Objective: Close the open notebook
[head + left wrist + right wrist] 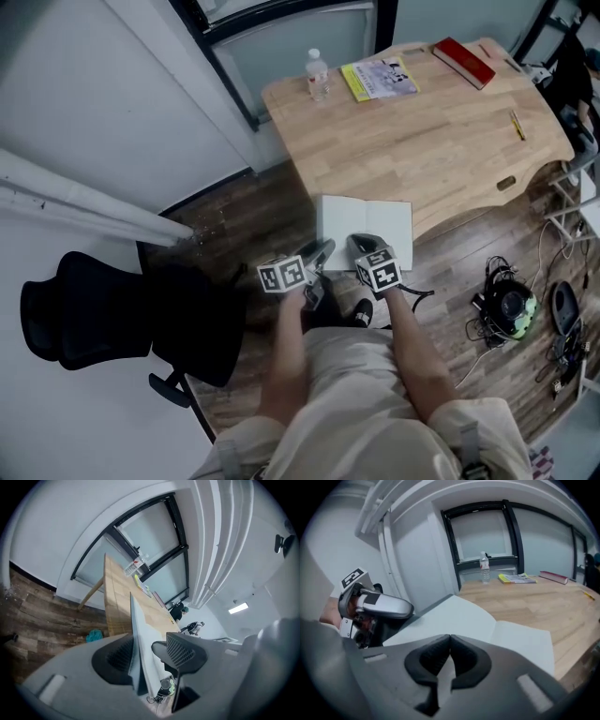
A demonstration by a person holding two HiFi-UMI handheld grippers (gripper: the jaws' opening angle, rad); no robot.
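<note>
Left gripper (pixel 147 651): jaws apart at a middling gap. One notebook leaf stands edge-on between them, lying against one pad and clear of the other.
Right gripper (pixel 450 641): jaws pinched together on the notebook's near edge, with white paper showing between the pads.
Notebook (pixel 370 220): open with blank white pages, held up off the desk, spreading forward from both pairs of jaws.
Desk (pixel 431 141): wooden, ahead of the jaws, with its near edge by the notebook's far edge.
Bottle (pixel 318 75): upright at the desk's far side, well ahead of the jaws.
Yellow booklet (pixel 380 78): just right of the bottle.
Red book (pixel 464 61): further right, at the far edge.
Chair (pixel 94 314): black, well left of the left jaws.
</note>
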